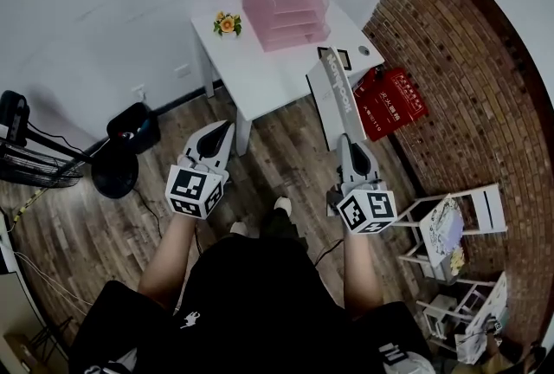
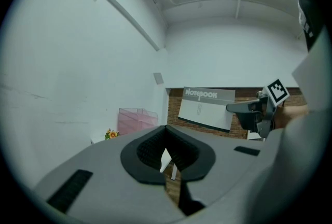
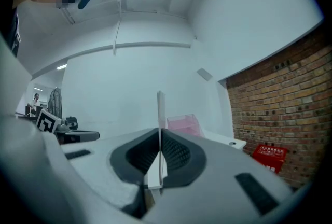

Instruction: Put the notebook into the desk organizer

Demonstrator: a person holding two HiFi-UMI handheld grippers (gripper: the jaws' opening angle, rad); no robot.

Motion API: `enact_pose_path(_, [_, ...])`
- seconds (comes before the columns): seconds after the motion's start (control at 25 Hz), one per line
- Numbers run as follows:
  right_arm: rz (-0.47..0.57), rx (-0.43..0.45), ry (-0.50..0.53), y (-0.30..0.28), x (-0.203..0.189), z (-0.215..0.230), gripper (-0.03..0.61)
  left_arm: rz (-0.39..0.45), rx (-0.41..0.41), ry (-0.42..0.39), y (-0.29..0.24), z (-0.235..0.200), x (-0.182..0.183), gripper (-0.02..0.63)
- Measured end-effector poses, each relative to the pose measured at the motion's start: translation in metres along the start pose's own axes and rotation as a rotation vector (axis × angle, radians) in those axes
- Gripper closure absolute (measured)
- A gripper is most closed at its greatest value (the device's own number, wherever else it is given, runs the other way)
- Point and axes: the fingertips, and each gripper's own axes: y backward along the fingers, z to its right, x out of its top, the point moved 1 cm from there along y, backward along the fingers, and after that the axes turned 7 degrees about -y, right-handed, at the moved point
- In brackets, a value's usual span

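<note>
Two grippers hover over the wood floor [image 1: 78,208], just short of the white counter [image 1: 260,82]. Your right gripper [image 1: 345,138] has its jaws clamped tight on one end of the notebook [image 1: 336,91]. The notebook is held off the floor and stretches away from you, with its titled end beside the counter's right edge. Your left gripper [image 1: 225,132] carries nothing. Its jaws are closed together with the tips touching, and they point toward the counter's near edge. The pink desk organizer [image 1: 284,4] stands at the counter's far edge, well apart from the notebook. A small pot of flowers [image 1: 228,23] sits at the far left corner. A red box [image 1: 394,102] rests on the floor against the brick wall [image 1: 467,61].
</note>
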Motion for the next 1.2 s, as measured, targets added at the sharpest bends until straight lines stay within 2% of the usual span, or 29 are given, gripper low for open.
enact_pose_path(0.32, [-0.015,0.047,-0.009,-0.037,0.001,0.025,0.568,-0.045,0.033,-0.023,-0.037,-0.007,-0.012,0.611])
enact_pose_path(0.8, [-0.014,0.111,-0.032,-0.101,0.023,0.103,0.568,-0.048,0.072,-0.054,-0.14,0.003,0.003,0.611])
enact_pose_path(1.2, [-0.04,0.176,-0.066,-0.146,0.028,0.159,0.568,-0.08,0.137,-0.068,-0.198,0.007,0.006,0.611])
